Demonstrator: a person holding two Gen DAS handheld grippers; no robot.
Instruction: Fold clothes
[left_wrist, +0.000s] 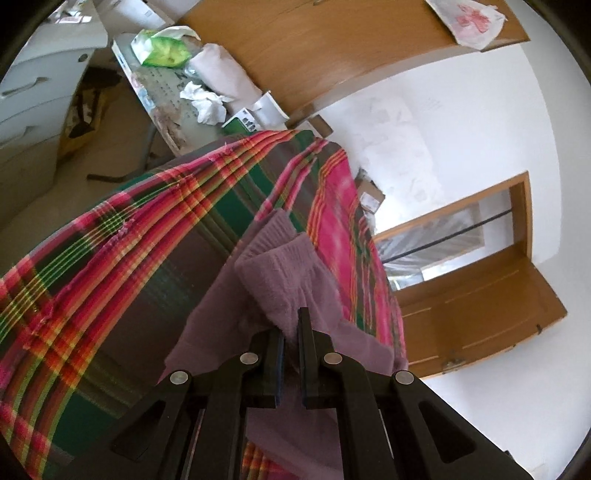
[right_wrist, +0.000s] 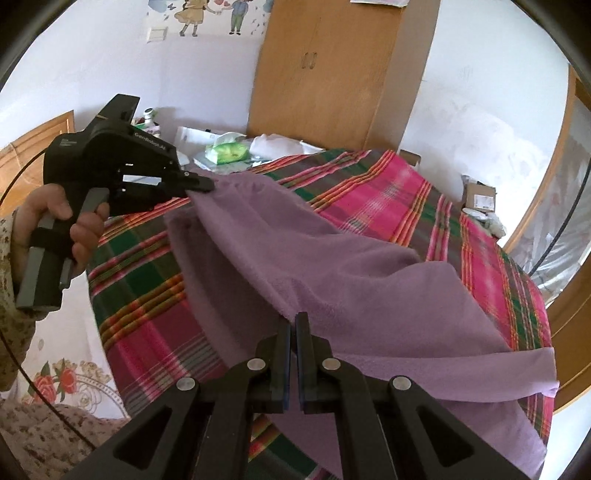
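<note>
A purple fleece garment (right_wrist: 332, 266) hangs stretched between both grippers above a bed with a pink, green and red plaid cover (right_wrist: 388, 184). My right gripper (right_wrist: 294, 325) is shut on the garment's near edge. My left gripper (right_wrist: 207, 186), held by a hand at the left of the right wrist view, is shut on the far corner. In the left wrist view the left gripper (left_wrist: 291, 332) pinches a ribbed purple cuff (left_wrist: 280, 266), and the rest of the garment (left_wrist: 221, 325) droops below it over the plaid cover (left_wrist: 110, 258).
A wooden wardrobe (right_wrist: 332, 74) stands behind the bed. A cluttered table (left_wrist: 173, 107) with a green wipes pack (left_wrist: 162, 48) and crumpled tissues (left_wrist: 207, 99) sits beside the bed. A wooden door (left_wrist: 480, 306) and cardboard boxes (right_wrist: 480, 195) are at the far side.
</note>
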